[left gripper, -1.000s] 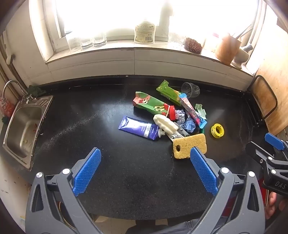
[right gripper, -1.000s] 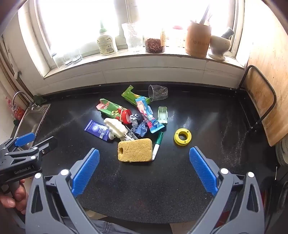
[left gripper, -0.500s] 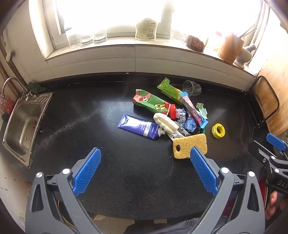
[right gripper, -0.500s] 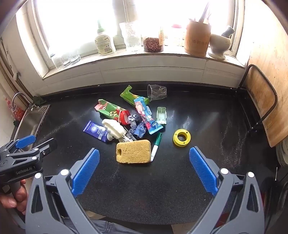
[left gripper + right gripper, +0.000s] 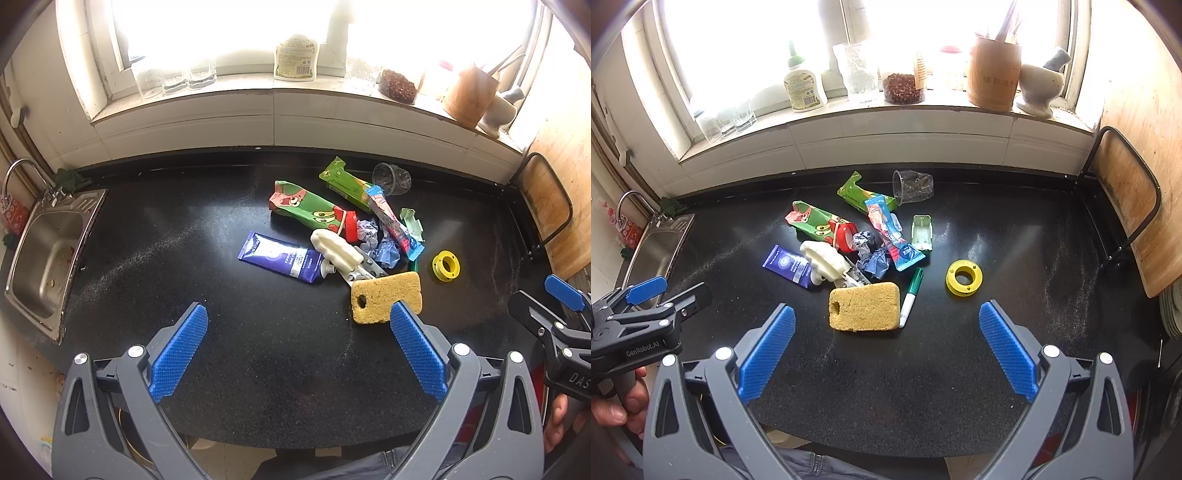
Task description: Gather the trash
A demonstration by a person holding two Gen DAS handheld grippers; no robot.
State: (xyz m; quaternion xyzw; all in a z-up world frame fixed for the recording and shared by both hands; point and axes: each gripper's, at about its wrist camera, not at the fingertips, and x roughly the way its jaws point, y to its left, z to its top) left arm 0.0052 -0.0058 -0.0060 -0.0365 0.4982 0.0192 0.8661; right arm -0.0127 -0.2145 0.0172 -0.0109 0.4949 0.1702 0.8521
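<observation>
- A black speckled countertop (image 5: 960,387) runs from a steel sink (image 5: 44,258) at its left end to a black wire rack (image 5: 1123,206) holding a wooden board at its right; a white tiled ledge under the bright window closes off the back.
- Wide bare stretches of counter lie between the sink and the litter, and again between the litter and the rack; the near edge curves just beyond both grippers.
- The left gripper (image 5: 295,332) hangs above the front of the counter, its blue-padded jaws spread wide and holding nothing.
- The right gripper (image 5: 886,328) hovers likewise, jaws wide apart and empty; each tool shows at the edge of the other's view.
- The trash sits in a loose cluster mid-counter, ahead of both grippers and well apart from their pads.
- Nearest is a yellow rectangular sponge (image 5: 864,306) with a hole at one corner; seen from the left wrist it lies just beyond the right-hand pad (image 5: 417,350).
- A green-capped white marker (image 5: 910,297) lies touching the sponge's right side, a yellow plastic spool (image 5: 964,277) apart to the right.
- Behind the sponge: a blue squeezed tube (image 5: 280,256), a cream-white plastic piece (image 5: 336,251), crumpled blue-grey paper (image 5: 871,254), a red bottle cap (image 5: 844,236).
- Farther back lie a green cartoon-printed wrapper (image 5: 306,208), a green carton (image 5: 864,195), a red-and-blue snack sachet (image 5: 890,232), a pale green plastic clip (image 5: 921,232) and a tipped clear plastic cup (image 5: 912,186).
</observation>
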